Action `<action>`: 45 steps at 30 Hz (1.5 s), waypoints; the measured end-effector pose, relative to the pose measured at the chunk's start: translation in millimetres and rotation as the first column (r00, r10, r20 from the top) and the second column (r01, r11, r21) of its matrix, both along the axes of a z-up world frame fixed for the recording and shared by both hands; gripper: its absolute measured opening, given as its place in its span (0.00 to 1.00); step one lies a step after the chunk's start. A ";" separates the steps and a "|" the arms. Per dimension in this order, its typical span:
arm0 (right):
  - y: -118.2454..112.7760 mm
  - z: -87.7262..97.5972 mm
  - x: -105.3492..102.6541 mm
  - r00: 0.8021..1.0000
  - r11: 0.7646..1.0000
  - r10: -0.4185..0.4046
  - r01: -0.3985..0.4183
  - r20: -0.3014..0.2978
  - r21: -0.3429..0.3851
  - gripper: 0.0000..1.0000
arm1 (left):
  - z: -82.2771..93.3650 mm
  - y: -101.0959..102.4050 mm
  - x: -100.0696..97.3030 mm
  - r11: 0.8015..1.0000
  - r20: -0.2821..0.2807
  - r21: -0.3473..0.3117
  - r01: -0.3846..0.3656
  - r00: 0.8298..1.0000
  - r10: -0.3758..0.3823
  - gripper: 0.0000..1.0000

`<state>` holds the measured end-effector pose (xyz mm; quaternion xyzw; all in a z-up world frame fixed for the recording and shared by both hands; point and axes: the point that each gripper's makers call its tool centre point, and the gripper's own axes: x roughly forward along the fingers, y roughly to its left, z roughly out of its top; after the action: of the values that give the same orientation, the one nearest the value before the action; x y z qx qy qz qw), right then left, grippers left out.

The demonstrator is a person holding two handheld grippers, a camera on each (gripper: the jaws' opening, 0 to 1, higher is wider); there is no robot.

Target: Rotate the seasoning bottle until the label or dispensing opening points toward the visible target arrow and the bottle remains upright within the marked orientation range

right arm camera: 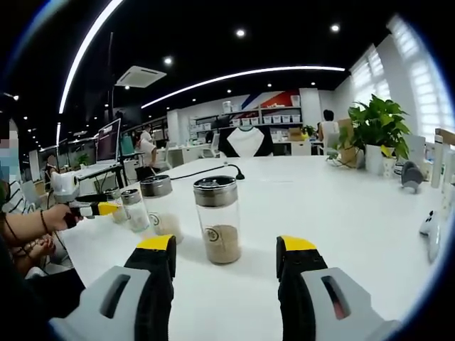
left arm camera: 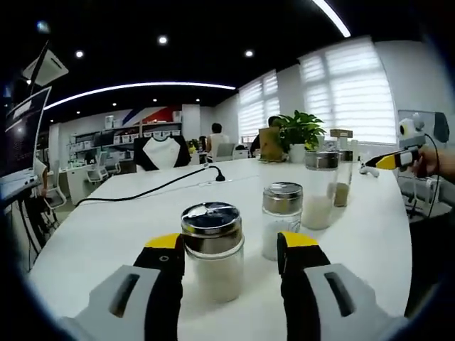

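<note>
Jaws of the left gripper (left arm camera: 229, 250) stand spread around a seasoning bottle (left arm camera: 212, 249); the right gripper (right arm camera: 226, 254) gapes wide, nothing held, on the white table (right arm camera: 341, 206).

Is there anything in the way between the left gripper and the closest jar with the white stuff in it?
No, nothing visible is. In the left gripper view the closest jar stands on the white table, right between the open jaws of the left gripper. The other jars stand farther back, behind it, not in between.

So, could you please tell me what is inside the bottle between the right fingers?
The bottle holds tan powder in its lower part. Its metal lid hides any dispensing opening.
</note>
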<state>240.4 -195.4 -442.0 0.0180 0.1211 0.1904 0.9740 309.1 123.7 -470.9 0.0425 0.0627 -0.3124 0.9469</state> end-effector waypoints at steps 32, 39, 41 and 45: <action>-3.1 1.8 -0.5 1.000 1.000 -0.010 0.010 0.002 -0.017 0.57 | -21.0 -3.2 8.4 0.944 -0.083 -0.035 0.327 0.941 -0.329 0.36; -2.2 1.2 -1.2 1.000 1.000 -0.009 0.009 0.001 -0.013 0.57 | -27.2 -2.8 15.5 0.944 -0.076 -0.022 0.329 0.941 -0.329 0.36; -2.3 1.1 -1.5 1.000 1.000 -0.010 0.010 0.000 -0.011 0.57 | -26.5 -2.6 15.7 0.945 -0.073 -0.020 0.326 0.942 -0.326 0.36; -3.3 0.6 -2.0 1.000 1.000 -0.013 0.013 -0.001 -0.009 0.57 | -24.8 -2.5 18.2 0.952 -0.064 -0.024 0.305 0.950 -0.306 0.36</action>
<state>238.5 -198.7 -441.4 0.0148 0.1223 0.1835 0.9753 327.2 121.2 -495.6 0.0345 0.0850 -0.4568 0.8848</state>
